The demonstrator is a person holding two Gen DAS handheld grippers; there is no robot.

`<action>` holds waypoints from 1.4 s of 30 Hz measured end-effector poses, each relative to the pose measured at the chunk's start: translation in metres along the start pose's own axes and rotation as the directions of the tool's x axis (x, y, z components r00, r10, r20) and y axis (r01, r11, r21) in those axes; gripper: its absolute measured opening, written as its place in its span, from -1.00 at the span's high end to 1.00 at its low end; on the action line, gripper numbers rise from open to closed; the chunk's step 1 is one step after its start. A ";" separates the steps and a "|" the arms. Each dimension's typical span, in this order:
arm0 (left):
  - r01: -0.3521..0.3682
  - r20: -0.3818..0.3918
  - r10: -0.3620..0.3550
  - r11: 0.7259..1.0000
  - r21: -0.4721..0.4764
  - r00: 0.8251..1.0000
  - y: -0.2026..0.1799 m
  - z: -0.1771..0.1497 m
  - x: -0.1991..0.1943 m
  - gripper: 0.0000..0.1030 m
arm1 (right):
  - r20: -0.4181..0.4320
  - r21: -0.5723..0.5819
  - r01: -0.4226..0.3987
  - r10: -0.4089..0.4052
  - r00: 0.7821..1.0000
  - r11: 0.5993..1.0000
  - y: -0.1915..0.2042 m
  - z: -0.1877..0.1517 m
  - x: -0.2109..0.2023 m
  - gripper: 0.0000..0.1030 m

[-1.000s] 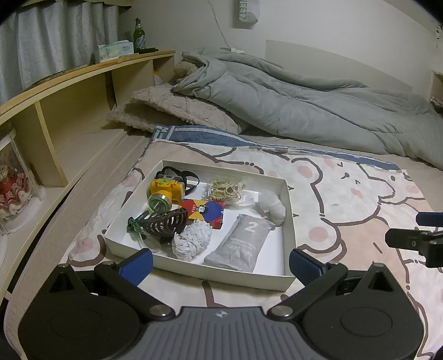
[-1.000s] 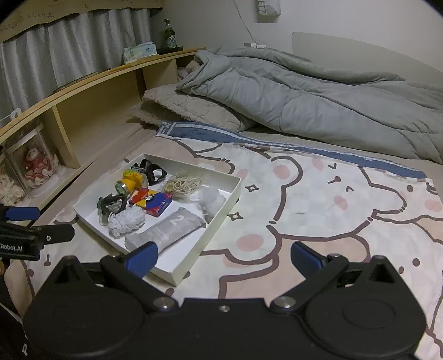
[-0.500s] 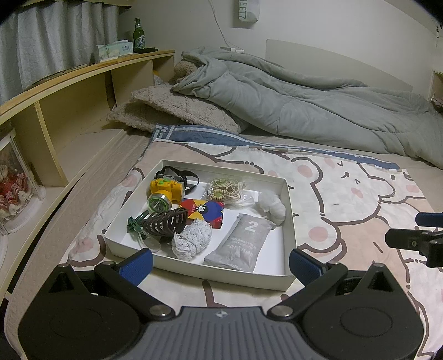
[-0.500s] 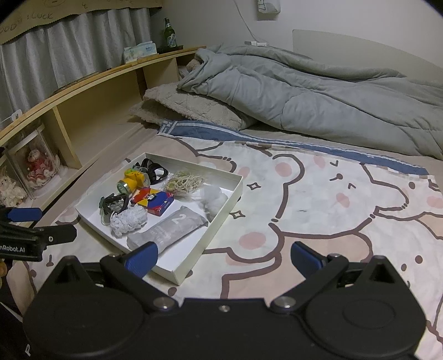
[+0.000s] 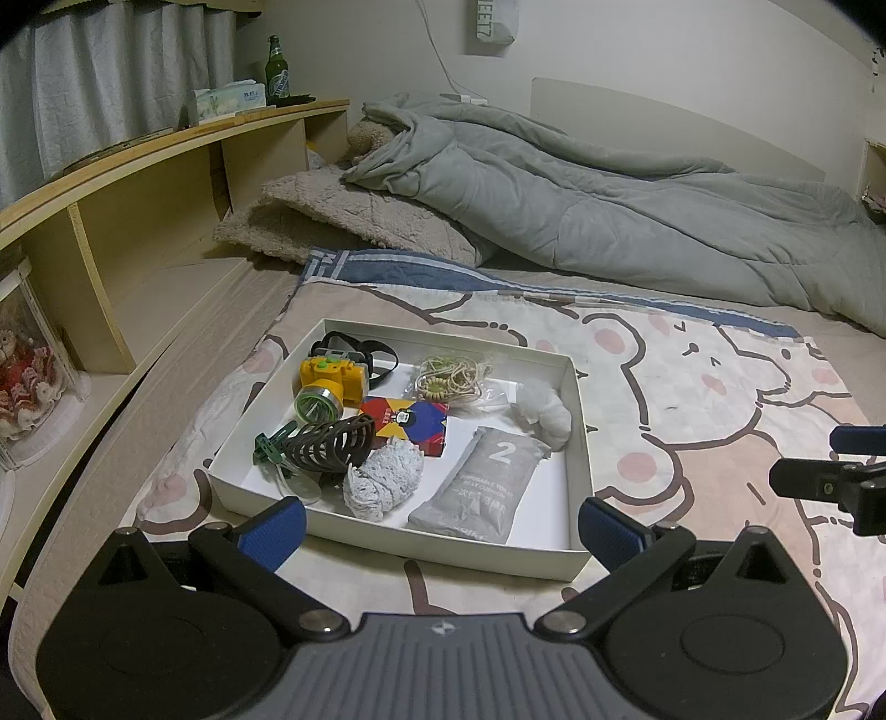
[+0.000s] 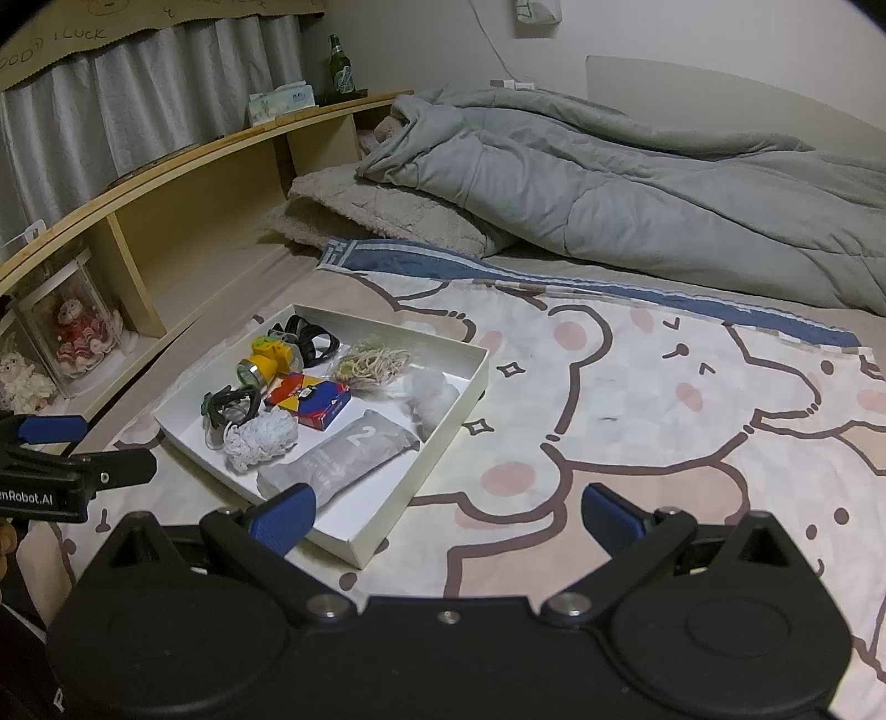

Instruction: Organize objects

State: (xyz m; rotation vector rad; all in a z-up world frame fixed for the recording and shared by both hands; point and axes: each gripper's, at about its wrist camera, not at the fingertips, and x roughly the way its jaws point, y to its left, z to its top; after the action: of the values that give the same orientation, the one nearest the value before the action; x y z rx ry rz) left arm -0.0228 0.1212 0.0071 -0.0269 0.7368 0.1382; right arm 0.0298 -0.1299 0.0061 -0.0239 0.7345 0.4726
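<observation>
Basically unchanged from a second ago: left gripper (image 5: 440, 526) stays spread wide, empty, just short of the shallow white cardboard tray (image 5: 576, 399) of small items on the bear-print blanket (image 5: 692, 399). Right gripper (image 6: 447, 518) likewise spread, holding nothing, beside the tray's right edge.

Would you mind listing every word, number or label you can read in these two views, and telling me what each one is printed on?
"2": on the grey pouch in the white box; its smaller print is too small to read.
"nRobot.AI": partial, on the left gripper in the right wrist view.
"LUCK": on the paper strip above the curtain; the letters before it are cut off.
Green bottle, tissue box, colourful card box and hanging wall bag: print too blurred to read.
</observation>
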 end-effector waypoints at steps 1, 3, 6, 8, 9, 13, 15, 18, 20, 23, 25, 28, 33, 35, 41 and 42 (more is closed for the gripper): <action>0.000 0.000 0.000 1.000 0.000 1.000 0.000 0.000 0.000 -1.00 | 0.000 0.000 0.000 0.000 1.000 1.000 0.000 0.000 0.000 -1.00; 0.000 0.000 0.000 1.000 0.000 1.000 0.000 0.000 0.000 -1.00 | 0.000 -0.001 0.001 -0.001 1.000 1.000 0.000 0.000 0.000 -1.00; 0.000 -0.001 0.000 1.000 0.000 1.000 0.000 0.000 0.000 -1.00 | 0.000 0.000 -0.001 0.001 1.000 1.000 0.000 0.000 0.000 -1.00; 0.000 -0.001 0.000 1.000 0.000 1.000 0.000 0.000 0.000 -1.00 | 0.000 -0.001 -0.001 0.001 1.000 1.000 0.001 0.000 0.000 -1.00; 0.000 -0.001 0.000 1.000 0.000 1.000 0.001 0.000 0.000 -1.00 | 0.000 0.000 0.000 0.000 1.000 1.000 0.001 0.000 0.000 -1.00; 0.000 -0.001 0.000 1.000 0.000 1.000 0.001 0.000 0.000 -1.00 | 0.001 0.001 -0.001 0.001 1.000 1.000 0.002 0.000 0.000 -1.00; -0.001 -0.001 0.001 1.000 0.001 1.000 0.001 -0.001 0.001 -1.00 | 0.000 0.002 -0.001 0.001 1.000 1.000 0.002 0.000 0.000 -1.00; 0.002 -0.003 -0.002 1.000 0.000 1.000 0.003 -0.003 0.002 -1.00 | 0.000 0.001 -0.001 0.001 1.000 1.000 0.001 0.000 0.000 -1.00; 0.002 -0.006 -0.002 1.000 -0.001 1.000 0.004 -0.004 0.003 -1.00 | 0.000 0.000 -0.001 0.001 1.000 1.000 0.001 0.000 0.000 -1.00; 0.003 -0.008 -0.003 1.000 0.001 1.000 0.005 -0.003 0.004 -1.00 | 0.000 0.001 -0.001 0.001 1.000 1.000 0.001 0.000 0.000 -1.00; 0.005 -0.008 -0.005 1.000 0.000 1.000 0.005 -0.003 0.003 -1.00 | 0.000 0.001 -0.001 0.001 1.000 1.000 0.001 0.000 0.000 -1.00; 0.006 -0.007 -0.006 1.000 0.002 1.000 0.004 -0.003 0.003 -1.00 | 0.000 0.002 -0.002 0.002 1.000 1.000 0.001 0.000 0.000 -1.00; 0.007 -0.008 -0.007 1.000 0.002 1.000 0.004 -0.003 0.003 -1.00 | 0.000 0.001 -0.002 0.002 1.000 1.000 0.001 0.000 0.000 -1.00; 0.005 -0.008 -0.005 1.000 0.002 1.000 0.004 -0.003 0.003 -1.00 | 0.000 0.001 -0.002 0.002 1.000 1.000 0.002 0.000 0.000 -1.00; 0.004 -0.007 -0.004 1.000 0.004 1.000 0.004 -0.002 0.003 -1.00 | -0.001 0.002 -0.002 0.002 1.000 1.000 0.002 0.000 0.000 -1.00; 0.004 -0.006 -0.004 1.000 0.004 1.000 0.004 -0.002 0.003 -1.00 | -0.001 0.003 -0.002 0.002 1.000 1.000 0.003 0.000 0.000 -1.00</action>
State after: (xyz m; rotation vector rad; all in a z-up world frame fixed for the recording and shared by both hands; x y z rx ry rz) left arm -0.0225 0.1256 0.0032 -0.0247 0.7435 0.1329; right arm 0.0285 -0.1271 0.0062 -0.0211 0.7360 0.4734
